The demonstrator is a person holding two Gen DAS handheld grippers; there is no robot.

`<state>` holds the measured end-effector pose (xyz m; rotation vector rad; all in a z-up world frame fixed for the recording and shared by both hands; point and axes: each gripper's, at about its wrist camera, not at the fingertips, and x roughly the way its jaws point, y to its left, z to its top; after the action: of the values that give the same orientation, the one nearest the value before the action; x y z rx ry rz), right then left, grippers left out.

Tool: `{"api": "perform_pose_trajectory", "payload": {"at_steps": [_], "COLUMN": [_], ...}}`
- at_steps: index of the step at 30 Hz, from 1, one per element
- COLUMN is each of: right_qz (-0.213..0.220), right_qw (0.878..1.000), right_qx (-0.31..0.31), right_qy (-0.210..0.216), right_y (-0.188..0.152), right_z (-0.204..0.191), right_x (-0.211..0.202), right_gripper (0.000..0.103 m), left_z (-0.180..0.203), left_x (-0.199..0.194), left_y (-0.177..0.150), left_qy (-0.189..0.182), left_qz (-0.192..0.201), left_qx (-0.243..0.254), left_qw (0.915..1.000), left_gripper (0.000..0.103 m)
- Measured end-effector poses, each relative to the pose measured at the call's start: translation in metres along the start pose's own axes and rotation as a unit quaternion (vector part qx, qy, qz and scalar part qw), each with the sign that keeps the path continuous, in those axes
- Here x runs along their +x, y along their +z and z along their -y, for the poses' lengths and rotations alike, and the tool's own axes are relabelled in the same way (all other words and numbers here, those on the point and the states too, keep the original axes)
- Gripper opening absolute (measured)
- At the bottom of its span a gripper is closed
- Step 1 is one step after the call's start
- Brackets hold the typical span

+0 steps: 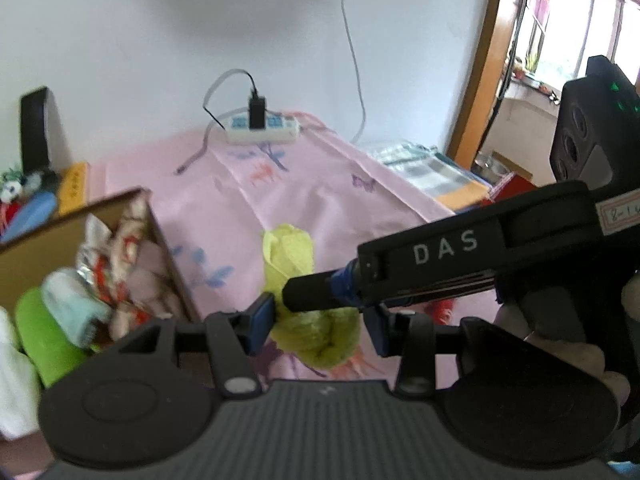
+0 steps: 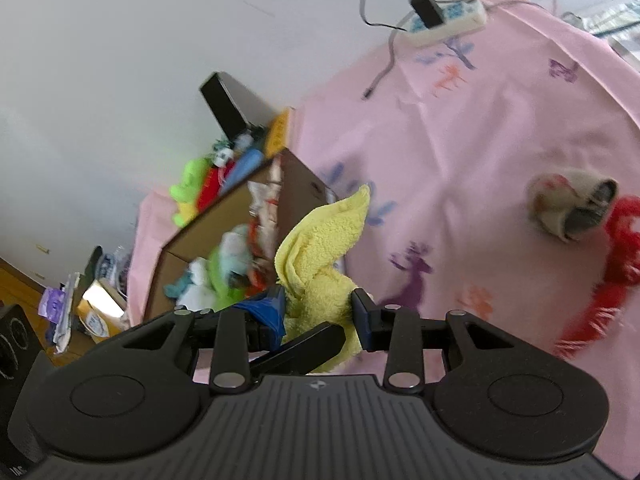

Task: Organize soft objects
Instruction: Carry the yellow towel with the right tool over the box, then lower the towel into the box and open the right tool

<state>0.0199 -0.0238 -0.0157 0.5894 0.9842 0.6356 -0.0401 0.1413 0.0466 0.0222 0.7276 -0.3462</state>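
Note:
A yellow towel (image 1: 298, 276) hangs between both grippers above the pink cloth. My left gripper (image 1: 320, 326) has its blue pads on either side of the towel's lower bunch. My right gripper (image 2: 320, 308) is shut on the same yellow towel (image 2: 320, 248), whose free corner stands up. The right gripper's finger (image 1: 320, 294) reaches in from the right in the left wrist view. A cardboard box (image 1: 160, 240) full of soft items stands at the left; it also shows in the right wrist view (image 2: 296, 184).
A white power strip (image 1: 264, 128) with a black plug lies at the far edge of the pink tablecloth (image 1: 360, 200). A rolled white sock (image 2: 568, 204) and a red fuzzy item (image 2: 612, 264) lie at the right. Plush toys (image 2: 200, 188) sit behind the box.

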Motion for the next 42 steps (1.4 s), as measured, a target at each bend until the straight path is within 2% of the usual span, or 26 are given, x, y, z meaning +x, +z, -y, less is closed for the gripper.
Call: {"api": "perform_pose_trajectory", "payload": {"at_steps": [8, 18, 23, 34, 37, 42], "right_qz": [0.026, 0.024, 0.007, -0.06, -0.059, -0.089], "right_qw": [0.999, 0.995, 0.994, 0.995, 0.991, 0.989], "right_qx": [-0.04, -0.094, -0.107, -0.083, -0.117, -0.107], "right_qy": [0.02, 0.024, 0.011, -0.022, -0.037, -0.041], "right_y": [0.012, 0.025, 0.029, 0.032, 0.028, 0.029], "right_z": [-0.042, -0.078, -0.087, -0.091, -0.1, -0.098], "right_x": [0.02, 0.063, 0.091, 0.146, 0.152, 0.171], "right_gripper": [0.021, 0.021, 0.021, 0.021, 0.021, 0.022], "left_z": [-0.037, -0.089, -0.115, -0.159, -0.168, -0.18], "left_x": [-0.025, -0.027, -0.014, 0.019, 0.022, 0.029], "left_y": [0.01, 0.016, 0.014, 0.003, -0.001, -0.006], "left_qy": [0.024, 0.058, 0.065, 0.081, 0.081, 0.09], "left_qz": [0.039, 0.05, 0.034, -0.032, -0.039, -0.058], "left_qx": [-0.003, -0.025, -0.042, -0.076, -0.086, -0.1], "left_qw": [0.999, 0.9967, 0.9964, 0.9933, 0.9923, 0.9892], "left_gripper": [0.043, 0.043, 0.043, 0.044, 0.045, 0.048]}}
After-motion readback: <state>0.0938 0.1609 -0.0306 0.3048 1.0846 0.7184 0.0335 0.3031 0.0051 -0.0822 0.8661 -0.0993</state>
